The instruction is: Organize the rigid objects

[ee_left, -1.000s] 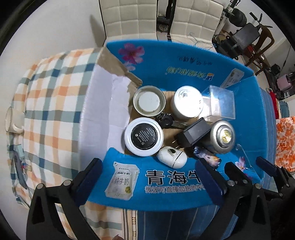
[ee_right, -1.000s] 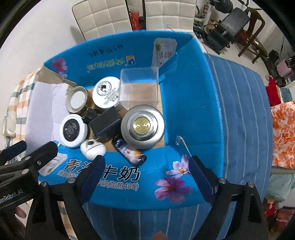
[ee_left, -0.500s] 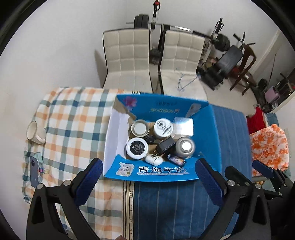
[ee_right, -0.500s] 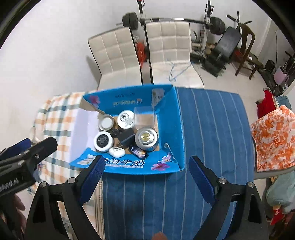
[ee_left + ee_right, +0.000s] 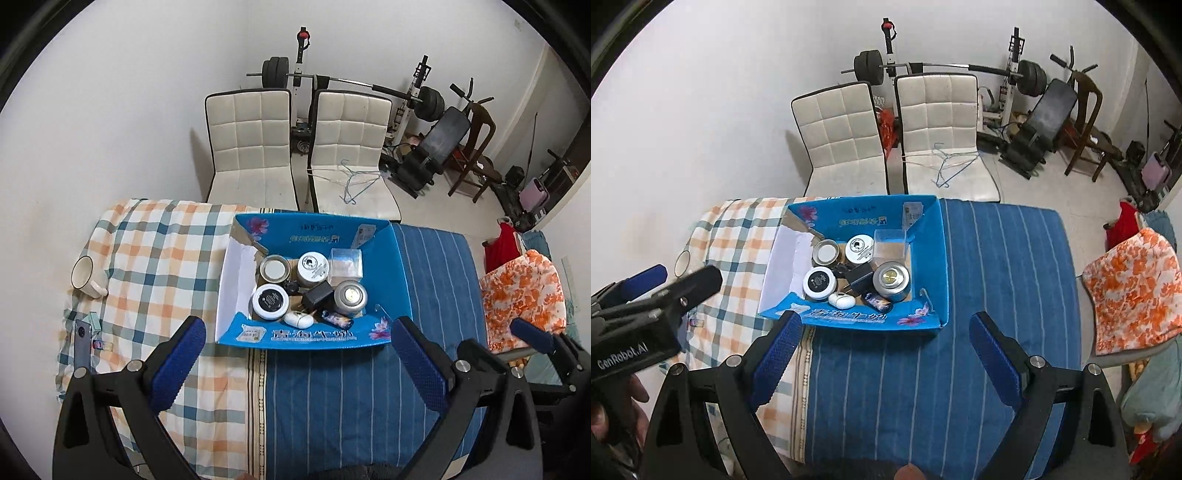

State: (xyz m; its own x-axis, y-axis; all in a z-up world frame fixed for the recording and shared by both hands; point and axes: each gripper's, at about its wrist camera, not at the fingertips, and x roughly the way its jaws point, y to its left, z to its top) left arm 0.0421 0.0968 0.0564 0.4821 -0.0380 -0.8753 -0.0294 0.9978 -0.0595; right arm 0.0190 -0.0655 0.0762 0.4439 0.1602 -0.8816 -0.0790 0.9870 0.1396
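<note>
Left wrist view: left hand-held gripper [image 5: 295,363] spread wide, nothing between its blue pads, held high above the tabletop [image 5: 332,406]. Blue cardboard box [image 5: 400,273] sits open where the plaid cloth [image 5: 155,258] meets the blue striped cloth. Inside the box: white jar with black lid [image 5: 270,301], open tin [image 5: 274,268], white-lidded can [image 5: 313,265], clear plastic cube [image 5: 346,263], silver round tin [image 5: 350,297], black adapter [image 5: 317,297], white oval case [image 5: 297,319], small dark printed item [image 5: 338,318]. All packed touching or just beside each other. Mug [image 5: 85,277] and phone [image 5: 82,341] on the plaid side, well apart from the box. Right hand-held gripper [image 5: 532,336] partly visible at right edge, looks open.

Right wrist view: right hand-held gripper [image 5: 886,350] spread, empty, over the striped cloth. Box [image 5: 929,266] just beyond the fingertips, same objects inside. Left hand-held gripper [image 5: 661,282] at left edge, a hand [image 5: 617,402] holding it. Two white chairs [image 5: 897,140] behind the tabletop.
</note>
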